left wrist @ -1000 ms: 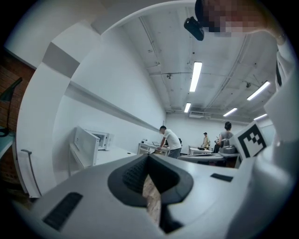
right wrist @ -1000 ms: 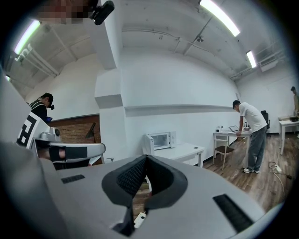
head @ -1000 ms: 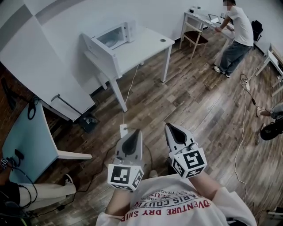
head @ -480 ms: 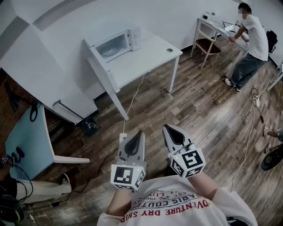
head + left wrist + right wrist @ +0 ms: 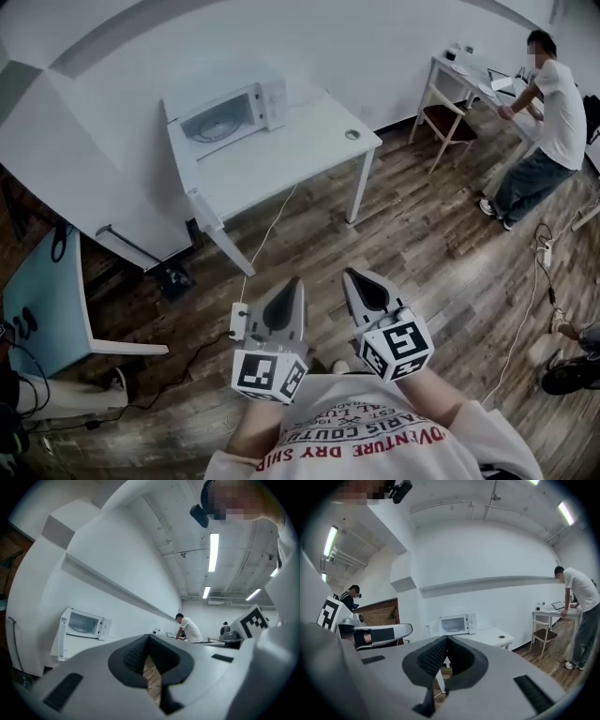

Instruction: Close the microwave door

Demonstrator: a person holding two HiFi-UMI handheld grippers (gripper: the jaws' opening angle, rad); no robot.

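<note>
Closer now to the boxy white microwave (image 5: 232, 112), door (image 5: 61, 637) hanging open, grey left gripper (image 5: 289, 284) and right gripper (image 5: 361, 275) pinched together, empty.

Control panel (image 5: 274, 94) of the microwave (image 5: 223, 112) and round object (image 5: 352, 134) on the white table (image 5: 291, 150), too small for detail; lower-left leg (image 5: 66, 398) cropped by the edge.

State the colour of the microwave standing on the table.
White. The microwave shows best in the head view.
</note>
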